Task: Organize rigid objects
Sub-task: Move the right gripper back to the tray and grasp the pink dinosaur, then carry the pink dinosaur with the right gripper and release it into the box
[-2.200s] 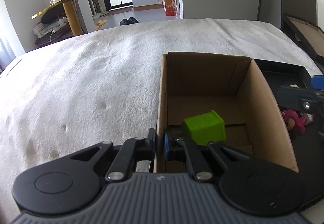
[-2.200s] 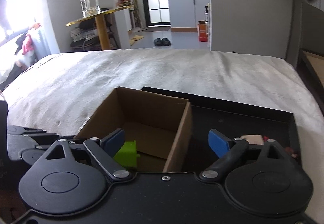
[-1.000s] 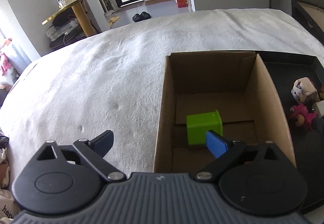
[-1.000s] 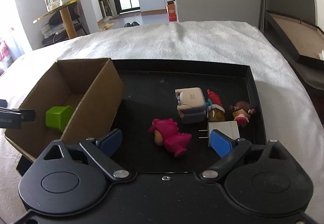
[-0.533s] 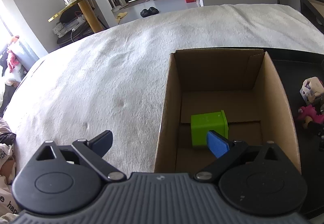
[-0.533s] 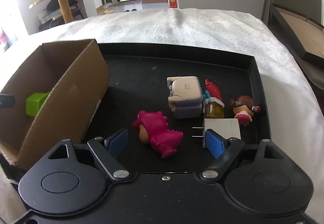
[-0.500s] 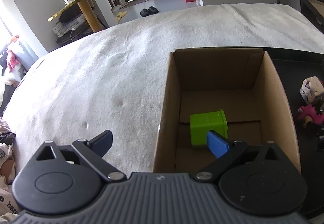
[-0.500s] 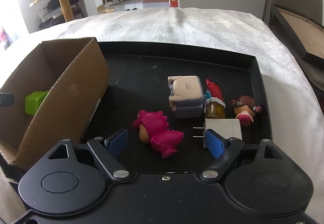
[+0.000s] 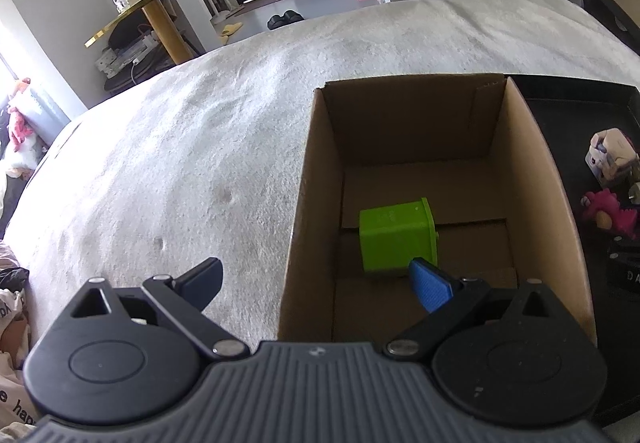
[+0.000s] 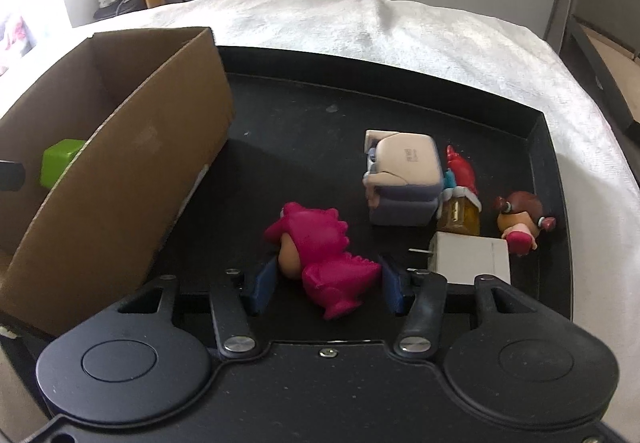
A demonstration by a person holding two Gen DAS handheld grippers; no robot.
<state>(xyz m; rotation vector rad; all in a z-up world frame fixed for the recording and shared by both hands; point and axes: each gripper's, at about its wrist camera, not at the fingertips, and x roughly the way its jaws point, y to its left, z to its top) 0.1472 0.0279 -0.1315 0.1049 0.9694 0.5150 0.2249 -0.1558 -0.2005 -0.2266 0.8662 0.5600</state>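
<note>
While the right tool (image 10: 325, 285) sits low over the black tray (image 10: 548, 147), its two blue pads bracket the pink dinosaur figure (image 10: 320, 247). Jaws have just been closing; they now stand narrow, one pad against the figure's pale face, the other at its tail end. Contact looks made on both sides, though how firm the grip is cannot be told.

Figure lies on its side on the tray floor, directly ahead of the right tool, between the pads. Its long axis runs head to tail roughly across the jaw gap, so the pads bear on its two ends rather than its flanks. Judgement: an end-to-end hold on a lumpy shape may let it pivot when lifted.

Cardboard box (image 10: 132, 147) stands at the tray's left end, to the left of the figure, open at the top. Green cube (image 9: 396, 237) already rests on its floor. The coming move would call for a lift and a carry leftward over the box's near wall.

Left tool (image 9: 316, 281) hangs above the box's left wall, jaws wide apart, holding nothing; one pad outside over the white bedcover (image 9: 200, 147), one inside near the cube.

Other pieces on the tray, right of the figure: white plug adapter (image 10: 468, 257), grey-and-cream block toy (image 10: 404, 179), small doll (image 10: 520, 223). Right hand is plainly the nearer to all of them.
</note>
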